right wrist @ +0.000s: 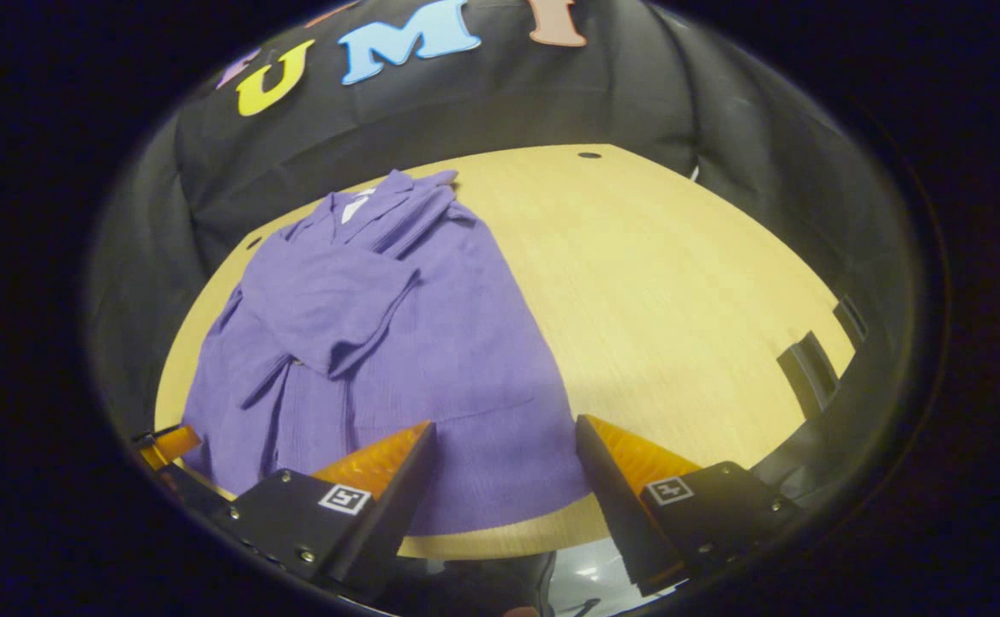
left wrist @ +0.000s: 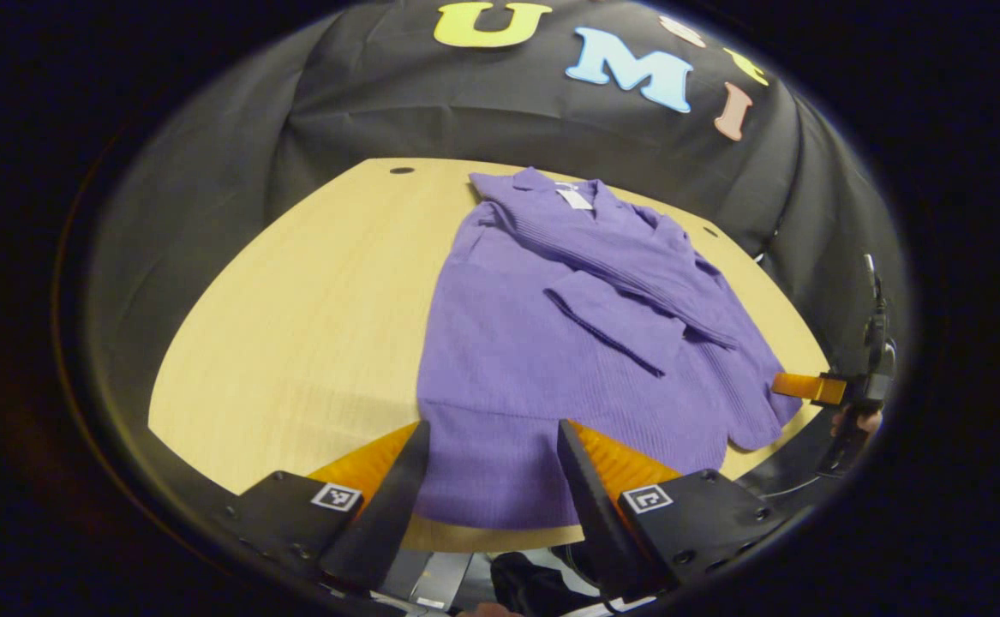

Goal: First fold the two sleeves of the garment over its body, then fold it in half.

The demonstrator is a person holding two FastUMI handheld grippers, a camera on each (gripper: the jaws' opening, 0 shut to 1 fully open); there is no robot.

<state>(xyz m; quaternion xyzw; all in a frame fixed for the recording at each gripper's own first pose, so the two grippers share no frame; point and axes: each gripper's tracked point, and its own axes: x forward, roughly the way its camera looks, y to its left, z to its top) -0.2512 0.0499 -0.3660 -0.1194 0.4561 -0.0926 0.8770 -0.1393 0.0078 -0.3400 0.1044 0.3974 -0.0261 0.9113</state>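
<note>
Here: ribbed purple knit garment (left wrist: 551, 360) | smooth wooden table (left wrist: 311, 326)

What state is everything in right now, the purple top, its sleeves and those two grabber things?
Purple top: flat on the table, collar far, not yet folded in half.
Sleeves: both folded across the body.
Left gripper: jaws open over the hem.
Right gripper: jaws open over the hem.

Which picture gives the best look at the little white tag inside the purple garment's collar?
The left gripper view: the white tag faces the camera, sharp against the purple garment. In the right gripper view the tag is a small sliver, partly hidden by the collar.
</note>
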